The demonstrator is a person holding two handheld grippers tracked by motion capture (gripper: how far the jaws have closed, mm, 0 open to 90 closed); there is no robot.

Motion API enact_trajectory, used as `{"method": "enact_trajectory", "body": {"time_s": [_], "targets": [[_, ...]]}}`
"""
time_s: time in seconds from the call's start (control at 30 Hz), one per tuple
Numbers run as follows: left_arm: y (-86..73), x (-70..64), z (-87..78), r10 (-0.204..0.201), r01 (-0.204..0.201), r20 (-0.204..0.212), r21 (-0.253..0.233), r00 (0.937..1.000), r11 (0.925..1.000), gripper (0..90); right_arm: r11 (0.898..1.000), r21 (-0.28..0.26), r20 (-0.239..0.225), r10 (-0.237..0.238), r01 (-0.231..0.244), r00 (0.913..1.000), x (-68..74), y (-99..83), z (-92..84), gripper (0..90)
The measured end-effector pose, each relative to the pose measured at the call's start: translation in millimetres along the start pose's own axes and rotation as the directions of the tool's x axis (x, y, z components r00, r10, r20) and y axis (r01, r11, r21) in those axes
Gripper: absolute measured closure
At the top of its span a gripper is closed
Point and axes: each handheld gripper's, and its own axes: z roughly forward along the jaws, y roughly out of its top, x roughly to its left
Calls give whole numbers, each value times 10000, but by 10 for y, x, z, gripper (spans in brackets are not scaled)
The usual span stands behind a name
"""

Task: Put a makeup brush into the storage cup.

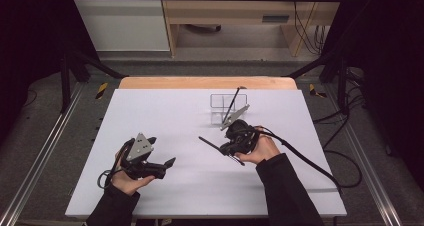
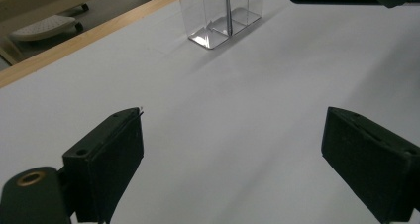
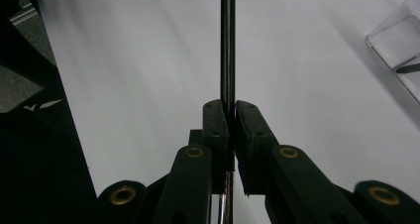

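Note:
A thin black rod (image 3: 227,45) is clamped between the jaws of my right gripper (image 3: 231,110) and runs straight out past them over the white board. From above, that rod (image 1: 209,143) lies slantwise just over the board, with my right gripper (image 1: 223,148) shut on its middle. A clear plastic holder (image 1: 223,106) stands upright just behind the right hand, and another black rod (image 1: 234,100) leans inside it. My left gripper (image 1: 161,152) hovers over the board's left side. Its jaws (image 2: 233,154) stand wide apart with nothing between them, facing the holder (image 2: 220,16).
The white board (image 1: 175,116) covers most of a wooden table (image 1: 200,82). Cables (image 1: 310,161) trail from the right gripper over the board's right edge. Dark frame rails run along both sides, and a desk stands beyond the table.

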Motion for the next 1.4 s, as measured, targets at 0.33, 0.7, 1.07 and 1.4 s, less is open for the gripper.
{"method": "enact_trajectory", "body": {"time_s": [0.33, 0.7, 1.07, 1.4], "targets": [[123, -94, 91, 867, -872, 215, 244, 9960, 9959, 86, 9999, 53, -448, -136, 138, 9989, 40, -6, 33, 843], [189, -163, 162, 1556, -1570, 327, 480, 9873, 9864, 87, 9996, 193, -731, -187, 201, 9972, 54, -9, 107, 843], [254, -259, 243, 2338, -2369, 500, 683, 9710, 9691, 90, 9994, 311, -898, -117, 145, 9959, 48, -3, 143, 843], [312, -352, 288, 3082, -3116, 530, 759, 9498, 9472, 102, 9990, 427, -1033, -107, 152, 9946, 51, -3, 184, 843]]}}
